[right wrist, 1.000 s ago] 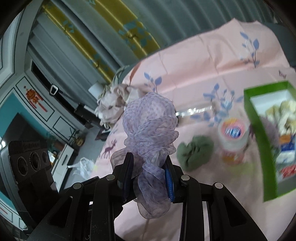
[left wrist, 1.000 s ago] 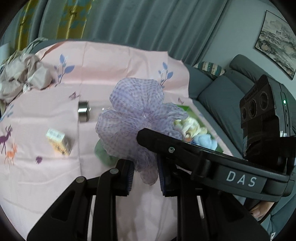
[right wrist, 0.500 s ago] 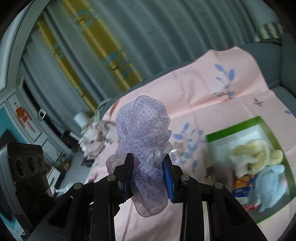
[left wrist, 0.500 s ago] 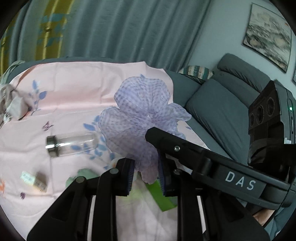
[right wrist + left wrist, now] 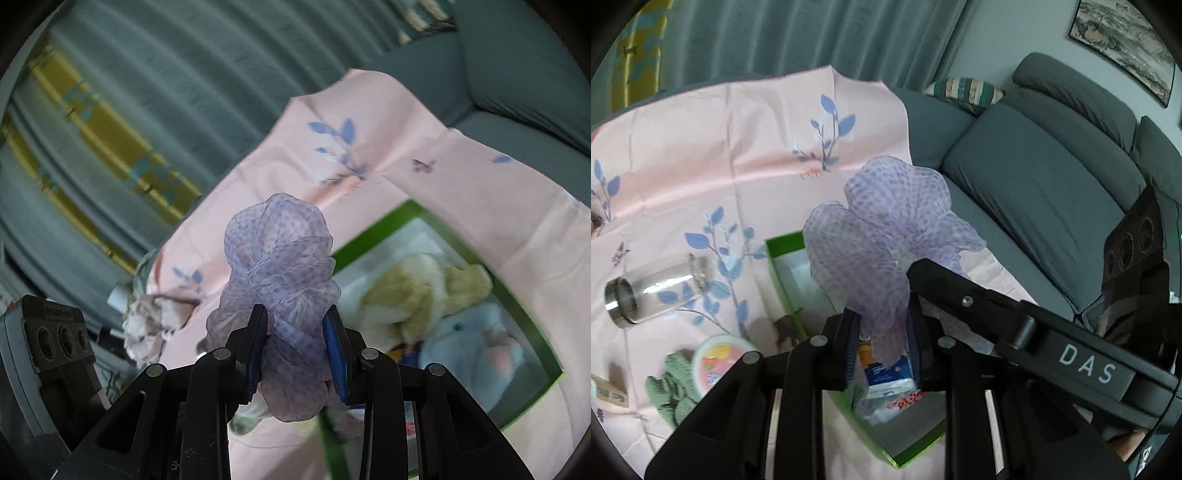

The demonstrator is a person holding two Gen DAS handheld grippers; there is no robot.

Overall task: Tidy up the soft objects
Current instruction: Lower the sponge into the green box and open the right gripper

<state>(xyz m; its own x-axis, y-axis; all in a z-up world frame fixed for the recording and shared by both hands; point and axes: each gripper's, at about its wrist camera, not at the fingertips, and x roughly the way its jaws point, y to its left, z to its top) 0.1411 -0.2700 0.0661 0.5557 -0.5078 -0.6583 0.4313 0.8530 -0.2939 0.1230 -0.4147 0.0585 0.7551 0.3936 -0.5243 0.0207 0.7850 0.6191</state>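
Lilac scrunchie: sheer gauzy cloth, dotted, ruffled. Pink sheet: smooth matt cotton-like cloth, creased, printed leaves. Green box: matt card walls. Jar: clear glass, brushed metal cap. Plush toys: fuzzy pile. Sofa: grey woven upholstery, matt.

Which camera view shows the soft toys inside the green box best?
The right wrist view: the cream toy and the blue toy lie in plain sight in the green box. In the left wrist view, the purple mesh cloth and the jaws cover that part of the box.
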